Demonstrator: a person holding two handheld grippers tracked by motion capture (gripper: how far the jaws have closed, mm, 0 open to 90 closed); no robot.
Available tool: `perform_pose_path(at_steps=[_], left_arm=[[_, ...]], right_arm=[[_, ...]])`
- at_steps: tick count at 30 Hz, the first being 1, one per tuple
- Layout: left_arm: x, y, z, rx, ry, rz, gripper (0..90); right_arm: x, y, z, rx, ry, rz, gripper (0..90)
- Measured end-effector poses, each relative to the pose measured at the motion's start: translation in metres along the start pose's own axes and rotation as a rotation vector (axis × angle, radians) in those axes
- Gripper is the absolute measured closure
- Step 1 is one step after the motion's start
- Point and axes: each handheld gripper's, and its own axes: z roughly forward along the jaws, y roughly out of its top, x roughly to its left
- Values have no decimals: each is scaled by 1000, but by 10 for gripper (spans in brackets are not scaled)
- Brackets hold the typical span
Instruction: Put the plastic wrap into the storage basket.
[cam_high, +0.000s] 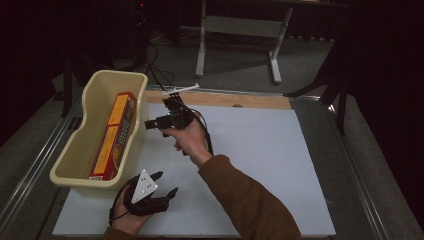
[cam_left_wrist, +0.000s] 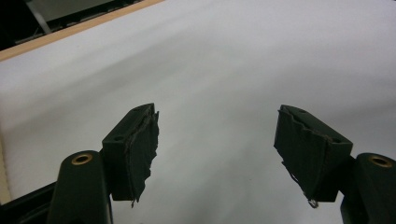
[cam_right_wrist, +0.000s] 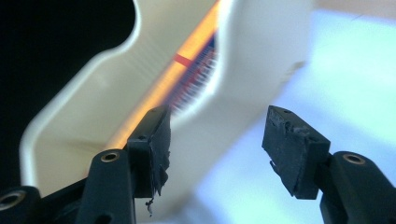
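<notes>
The left gripper (cam_high: 167, 184) idles near the table's front edge, jaws wide and empty. The right gripper (cam_high: 148, 124), jaws spread, hovers beside the cream bin (cam_high: 95, 90), where the red box (cam_high: 116, 135) stands leaning, apparently just deposited.

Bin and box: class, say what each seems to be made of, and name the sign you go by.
Bin: probably moulded plastic, cream, smooth with a slight sheen; its rounded rim and one-piece curved walls suggest this. Box: likely printed cardboard, red and yellow; the flat faces, sharp straight edges and printed panels point to it, though the surface is too small to judge closely.
</notes>
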Motion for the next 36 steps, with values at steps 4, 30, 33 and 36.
perform_pose_path(at_steps=[4, 30, 33, 36], left_arm=[[0, 0, 0, 7, 10, -1, 302], [4, 0, -2, 6, 69, -23, 297], [6, 0, -3, 2, 76, -24, 296], [6, 0, -3, 2, 75, -25, 296]], right_arm=[[-9, -29, -28, -29, -65, -135, 380], [-123, -260, -185, -318, -393, -177, 282], [-125, -271, -193, -365, -390, -156, 272], [-127, -275, -195, -366, -395, -160, 260]])
